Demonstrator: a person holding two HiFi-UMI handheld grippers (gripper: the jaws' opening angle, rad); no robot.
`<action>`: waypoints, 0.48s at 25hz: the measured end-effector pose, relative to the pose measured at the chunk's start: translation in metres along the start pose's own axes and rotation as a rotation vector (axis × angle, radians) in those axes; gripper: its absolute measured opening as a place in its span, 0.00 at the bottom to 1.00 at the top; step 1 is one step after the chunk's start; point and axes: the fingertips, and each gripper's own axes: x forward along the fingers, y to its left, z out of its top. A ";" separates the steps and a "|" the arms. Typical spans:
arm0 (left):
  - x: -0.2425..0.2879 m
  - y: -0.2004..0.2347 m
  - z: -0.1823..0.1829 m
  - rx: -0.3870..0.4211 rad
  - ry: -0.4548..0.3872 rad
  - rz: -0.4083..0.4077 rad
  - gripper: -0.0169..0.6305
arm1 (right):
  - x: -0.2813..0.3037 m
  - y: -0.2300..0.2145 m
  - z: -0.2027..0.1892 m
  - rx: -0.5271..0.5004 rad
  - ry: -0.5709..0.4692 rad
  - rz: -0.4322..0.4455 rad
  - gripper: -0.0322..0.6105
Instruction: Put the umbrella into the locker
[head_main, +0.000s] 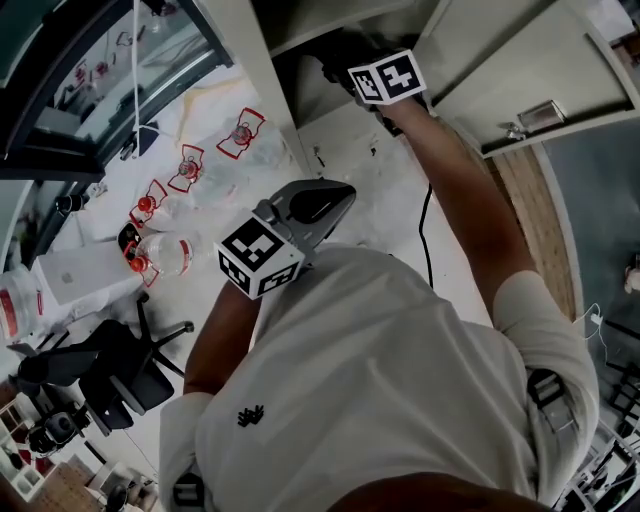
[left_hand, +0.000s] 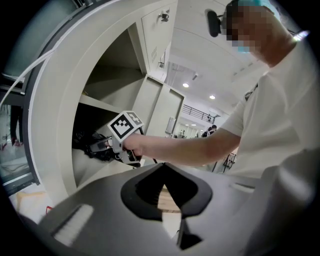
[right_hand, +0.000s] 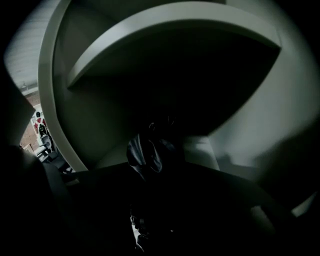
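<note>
**Item:** The umbrella (right_hand: 147, 152) is a folded, dark, compact type. It lies inside the open locker (head_main: 250, 70) on the compartment floor, under a shelf. In the right gripper view it sits dead ahead at 12 o'clock as a crumpled bundle of fabric.

**Handling, judged:** Light. The canopy cloth is soft and slack, likely slick, and will bunch or slide under pressure. The shaft and handle beneath are the stiff parts, so hold is best taken there, across the bundle's core and not on loose folds. The ribs could bend if forced against the back wall.

**Right gripper (left_hand: 100, 143):** Arm extended, reaching deep into the compartment. Its fingers go into the dark mass of the umbrella. The compartment is too shadowed to tell whether they are clamped on it or parted from it.

**Left gripper (head_main: 335, 200):** Held back near the person's chest and well apart from the locker. Its fingers are together with nothing between them. It points toward the opening.

**Surroundings:** The locker door (head_main: 520, 100) stands open at 2 o'clock from the compartment in the head view. An office chair (head_main: 110, 370) stands at 8 o'clock, clear of the work.

**Assessment:** Placement looks near complete. Release and withdrawal are not confirmed.
</note>
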 end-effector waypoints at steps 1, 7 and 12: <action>0.000 0.001 0.001 -0.001 0.000 0.000 0.11 | 0.004 -0.001 0.001 -0.006 0.005 -0.008 0.39; -0.002 0.006 0.001 -0.007 0.002 0.000 0.11 | 0.016 -0.003 0.010 -0.049 0.031 -0.059 0.39; -0.004 0.008 0.000 -0.007 0.003 0.003 0.11 | 0.026 -0.002 0.012 -0.104 0.067 -0.092 0.39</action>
